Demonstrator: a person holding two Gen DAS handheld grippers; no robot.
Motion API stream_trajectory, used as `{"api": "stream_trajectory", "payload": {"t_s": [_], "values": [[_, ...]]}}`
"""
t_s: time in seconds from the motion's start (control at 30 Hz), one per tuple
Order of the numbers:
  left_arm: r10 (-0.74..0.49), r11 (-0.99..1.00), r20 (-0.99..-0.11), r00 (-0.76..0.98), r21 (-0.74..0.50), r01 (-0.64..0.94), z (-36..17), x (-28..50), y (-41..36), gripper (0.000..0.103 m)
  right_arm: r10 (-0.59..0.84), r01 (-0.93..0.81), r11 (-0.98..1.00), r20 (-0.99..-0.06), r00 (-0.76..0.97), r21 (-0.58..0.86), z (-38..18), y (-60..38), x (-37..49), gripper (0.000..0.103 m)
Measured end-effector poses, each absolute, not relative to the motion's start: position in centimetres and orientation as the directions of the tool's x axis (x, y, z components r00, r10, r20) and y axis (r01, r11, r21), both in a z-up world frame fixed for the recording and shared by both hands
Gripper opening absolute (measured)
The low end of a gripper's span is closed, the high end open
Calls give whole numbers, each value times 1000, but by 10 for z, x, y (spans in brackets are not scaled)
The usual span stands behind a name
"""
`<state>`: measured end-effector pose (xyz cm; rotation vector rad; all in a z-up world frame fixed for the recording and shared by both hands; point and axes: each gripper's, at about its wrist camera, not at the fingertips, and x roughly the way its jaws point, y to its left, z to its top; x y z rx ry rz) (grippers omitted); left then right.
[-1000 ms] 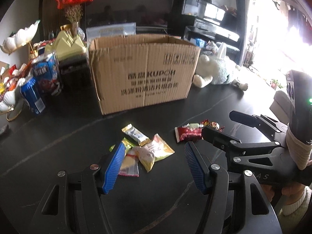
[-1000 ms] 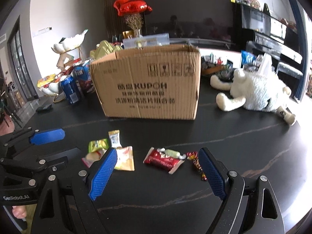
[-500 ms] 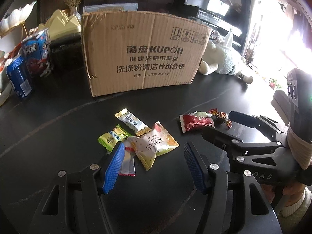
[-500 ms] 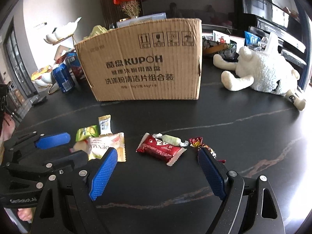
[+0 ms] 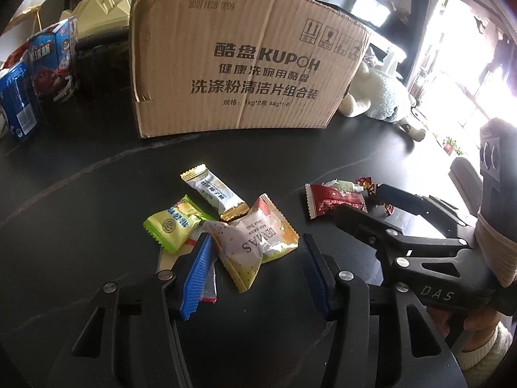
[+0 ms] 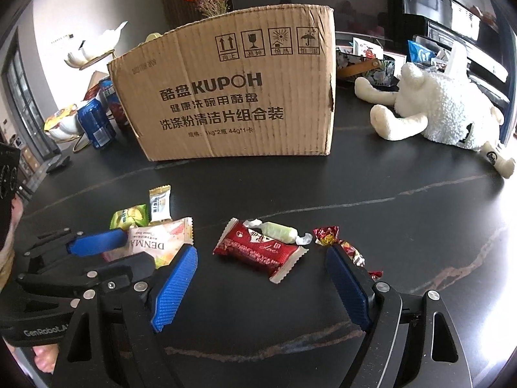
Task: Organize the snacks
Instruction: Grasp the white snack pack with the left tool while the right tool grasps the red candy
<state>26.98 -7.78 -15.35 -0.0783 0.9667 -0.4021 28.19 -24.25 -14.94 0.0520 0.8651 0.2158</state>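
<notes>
Loose snacks lie on the black table in front of a cardboard box point(image 5: 239, 64). My left gripper point(image 5: 255, 249) hovers low over a pink-and-yellow DEMAS packet point(image 5: 258, 242); its jaws are closing, the packet lies between them and the pads are clear of it. Beside it are a green packet point(image 5: 173, 224) and a white-and-gold bar point(image 5: 213, 194). My right gripper point(image 6: 261, 252) stands wide, narrowing slightly, around the near end of a red packet point(image 6: 258, 249). A pale green candy point(image 6: 279, 231) rests on the packet and a foil candy point(image 6: 328, 236) lies by the right finger.
A white plush sheep point(image 6: 442, 110) lies at the right back of the table point(image 6: 355, 177). Blue cans and snack boxes point(image 5: 19, 100) stand left of the box. The two grippers work side by side, close together.
Both grippers have dropped lower and closer to the snacks, so the box fills more of each view. The left jaws have narrowed around the DEMAS packet.
</notes>
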Motion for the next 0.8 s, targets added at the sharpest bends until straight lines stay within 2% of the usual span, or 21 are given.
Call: {"api": "stream_trajectory", "payload": {"t_s": [0.17,0.33,0.37,0.6,0.67,0.8], "values": [[-385,917,-785,485,-269,294,-156,276,-79,52,233,-156,972,-764,602,173,-156,-246,290,80],[-404,911,-787,465,-302,281,-162,277,-76,43,226,-151,974,-771,595,169,-162,-245,295,80],[-408,909,-787,462,-308,280,-162,278,-75,37,223,-153,975,-772,596,163,-163,-243,296,80],[-417,907,-779,468,-325,268,-160,275,-69,32,194,-164,979,-769,610,117,-165,-234,297,79],[-403,913,-774,488,-307,268,-155,273,-67,32,179,-161,982,-766,618,99,-165,-233,296,69],[-386,920,-770,509,-281,273,-149,272,-68,32,184,-159,981,-763,620,108,-164,-234,296,67]]}}
